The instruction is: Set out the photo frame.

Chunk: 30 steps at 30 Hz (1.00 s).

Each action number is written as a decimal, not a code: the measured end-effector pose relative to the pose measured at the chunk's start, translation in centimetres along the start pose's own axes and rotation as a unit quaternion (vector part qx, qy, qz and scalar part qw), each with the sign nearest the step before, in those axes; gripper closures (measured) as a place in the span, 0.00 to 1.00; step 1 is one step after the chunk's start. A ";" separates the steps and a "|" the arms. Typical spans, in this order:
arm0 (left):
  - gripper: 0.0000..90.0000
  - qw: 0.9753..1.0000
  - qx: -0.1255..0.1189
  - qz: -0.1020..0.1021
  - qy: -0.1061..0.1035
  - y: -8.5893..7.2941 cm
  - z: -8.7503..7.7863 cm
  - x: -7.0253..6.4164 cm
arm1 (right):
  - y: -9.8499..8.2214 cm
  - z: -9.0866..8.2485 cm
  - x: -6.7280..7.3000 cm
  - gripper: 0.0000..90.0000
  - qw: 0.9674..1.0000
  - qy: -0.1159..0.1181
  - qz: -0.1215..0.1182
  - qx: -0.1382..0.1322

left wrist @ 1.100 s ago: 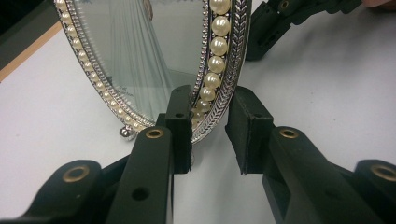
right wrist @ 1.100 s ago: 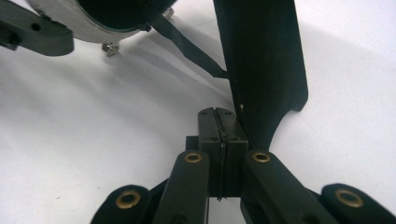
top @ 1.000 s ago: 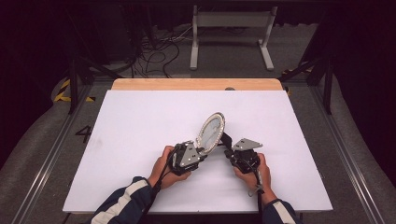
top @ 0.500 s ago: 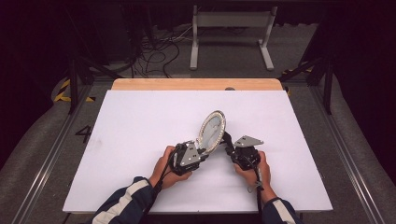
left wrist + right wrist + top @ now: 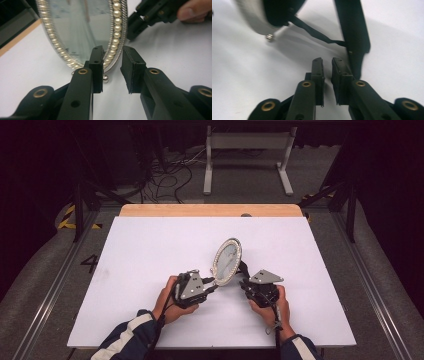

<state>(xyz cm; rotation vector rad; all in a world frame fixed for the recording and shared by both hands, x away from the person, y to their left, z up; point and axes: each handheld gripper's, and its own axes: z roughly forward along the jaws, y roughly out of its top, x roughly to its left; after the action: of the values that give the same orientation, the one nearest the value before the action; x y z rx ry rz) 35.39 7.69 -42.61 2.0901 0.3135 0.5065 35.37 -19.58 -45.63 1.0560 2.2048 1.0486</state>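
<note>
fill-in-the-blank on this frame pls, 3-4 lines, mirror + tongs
1. The oval mirror has a frame trimmed with a row of ____.
2. The left tongs straddle the mirror's ____ edge, jaws slightly apart.
3. Behind the mirror, a black ____ props it on the white table.
4. The right tongs, whose jaws have just been opening, have ____ between their jaws.

Missing words: pearls; lower; stand; nothing

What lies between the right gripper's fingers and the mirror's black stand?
Only bare white table, in the right gripper view: the right gripper is just short of the stand.
</note>
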 end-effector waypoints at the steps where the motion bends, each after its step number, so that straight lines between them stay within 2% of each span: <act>1: 0.78 1.000 -0.003 -0.003 0.005 -0.1 -0.4 0.2 | 0.1 -0.2 0.4 0.85 1.000 0.005 -0.004 -0.004; 4: 0.74 1.000 -0.006 -0.018 0.022 -1.4 -2.8 1.1 | 0.3 -0.4 1.7 0.78 1.000 0.020 -0.006 -0.007; 5: 0.73 1.000 -0.006 -0.018 0.022 -1.4 -2.8 1.1 | 0.3 -0.4 1.7 0.78 1.000 0.020 -0.006 -0.007; 7: 0.71 0.999 -0.011 -0.029 0.016 -2.5 -4.0 1.5 | 0.6 -0.8 2.4 0.75 0.999 0.029 -0.004 -0.013; 9: 0.68 0.999 -0.004 -0.035 0.023 -3.7 -5.1 1.7 | 1.0 -1.2 3.0 0.70 0.999 0.041 0.006 -0.023; 10: 0.67 0.998 0.004 -0.048 0.028 -4.7 -5.9 1.9 | 1.0 -1.1 3.1 0.69 0.999 0.044 0.011 -0.025; 14: 0.59 0.997 0.012 -0.067 0.043 -6.1 -7.2 2.1 | 1.1 -1.0 3.3 0.64 0.998 0.046 0.018 -0.027; 16: 0.56 0.996 0.014 -0.071 0.050 -6.4 -7.5 2.1 | 1.2 -1.0 3.3 0.63 0.998 0.044 0.018 -0.030; 17: 0.51 0.996 0.019 -0.075 0.054 -6.8 -7.7 2.0 | 1.3 -1.0 3.3 0.63 0.998 0.044 0.019 -0.032; 22: 0.40 0.994 0.027 -0.083 0.066 -7.6 -8.5 2.0 | 1.9 -0.9 3.2 0.58 0.997 0.057 0.019 -0.040; 30: 0.32 0.992 0.041 -0.092 0.074 -8.3 -9.2 1.8 | 2.6 0.0 3.3 0.52 0.997 0.061 0.020 -0.044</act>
<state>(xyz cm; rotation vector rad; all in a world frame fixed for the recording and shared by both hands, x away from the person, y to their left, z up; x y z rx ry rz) 32.40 19.66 -44.74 2.0821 0.6160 0.5465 34.55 -15.84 -43.85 1.0255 2.2190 1.2453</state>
